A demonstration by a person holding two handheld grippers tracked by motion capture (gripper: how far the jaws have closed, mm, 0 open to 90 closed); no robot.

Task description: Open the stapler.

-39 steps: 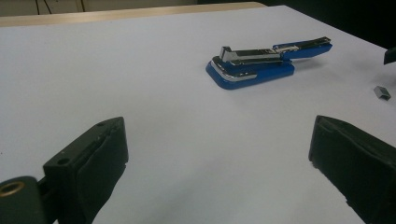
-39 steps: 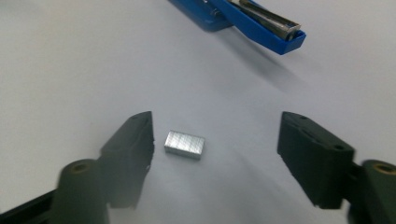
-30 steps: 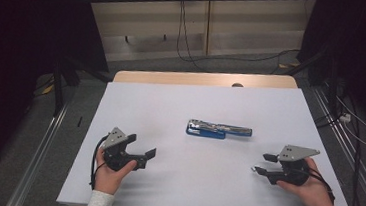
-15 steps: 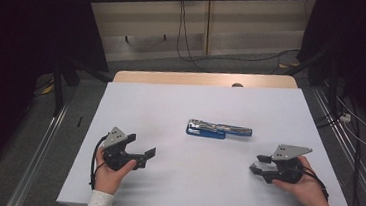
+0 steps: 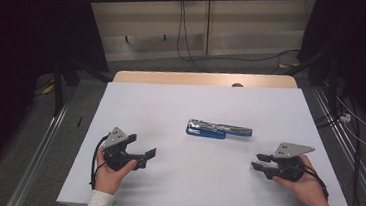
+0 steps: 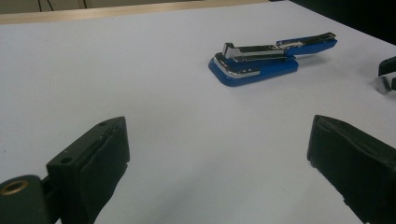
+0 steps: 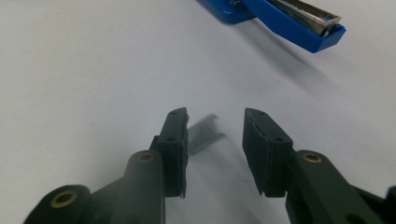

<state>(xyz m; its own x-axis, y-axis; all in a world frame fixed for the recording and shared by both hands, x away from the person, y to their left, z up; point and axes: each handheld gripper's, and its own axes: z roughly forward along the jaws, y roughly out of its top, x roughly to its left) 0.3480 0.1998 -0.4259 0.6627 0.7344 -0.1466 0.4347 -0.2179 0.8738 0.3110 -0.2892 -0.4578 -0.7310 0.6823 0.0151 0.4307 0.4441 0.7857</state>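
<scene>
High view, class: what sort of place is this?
Probably a lab recording station: a white-topped table with one stapler, dark curtains at the sides, and cables on the floor.

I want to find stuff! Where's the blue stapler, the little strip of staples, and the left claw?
blue stapler (image 5: 218,130): high view, middle of its body.
strip of staples (image 7: 204,134): right gripper view, middle of the grey strip.
left claw (image 5: 146,159): high view, midway between its open tips.
</scene>
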